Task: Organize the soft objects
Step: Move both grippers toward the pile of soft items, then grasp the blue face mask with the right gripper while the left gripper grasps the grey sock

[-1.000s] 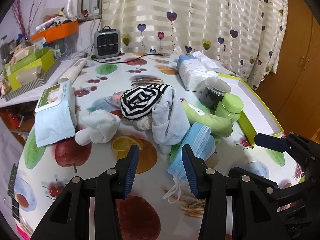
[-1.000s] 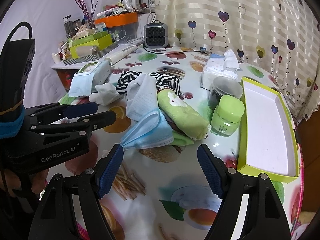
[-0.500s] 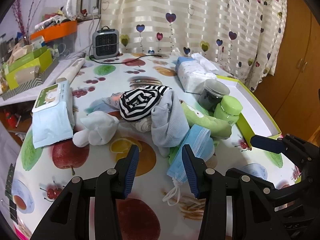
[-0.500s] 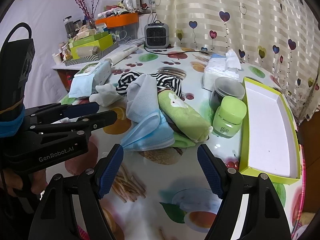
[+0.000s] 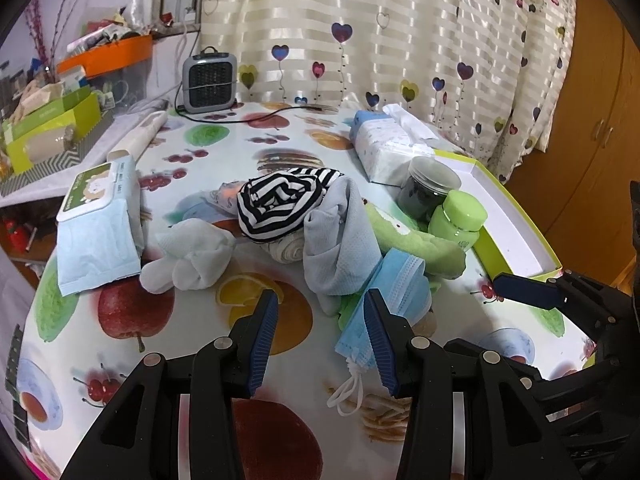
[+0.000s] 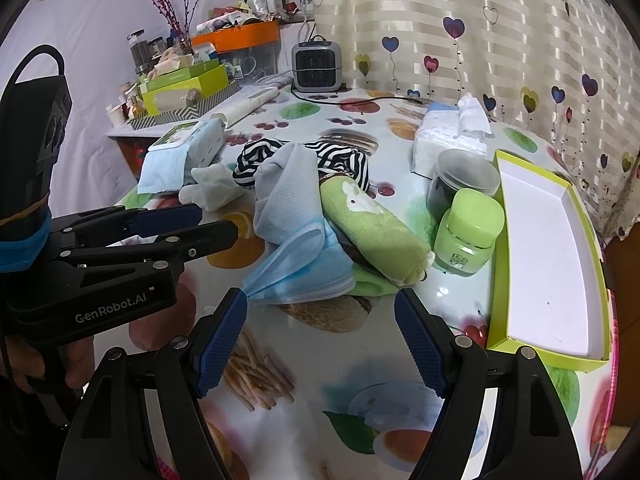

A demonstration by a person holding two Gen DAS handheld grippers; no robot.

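Observation:
A pile of soft things lies mid-table: a blue face mask (image 5: 400, 284) (image 6: 304, 268), a rolled green towel (image 5: 416, 240) (image 6: 372, 228), a grey-blue cloth (image 5: 340, 236) (image 6: 284, 192), a black-and-white striped cloth (image 5: 280, 200) (image 6: 340, 156) and white socks (image 5: 192, 260) (image 6: 212, 184). My left gripper (image 5: 320, 340) is open and empty just short of the mask and grey cloth. My right gripper (image 6: 320, 340) is open and empty in front of the mask.
A green-rimmed white tray (image 6: 548, 248) (image 5: 516, 232) lies at the right, with a green-lidded jar (image 6: 468, 228) and a dark jar (image 6: 460, 180) beside it. A tissue pack (image 6: 448, 140), a wet-wipes pack (image 5: 100, 220) and a small heater (image 5: 210, 80) stand further off.
Both grippers have drawn slightly back from the pile and stayed open. Nothing on the table moved.

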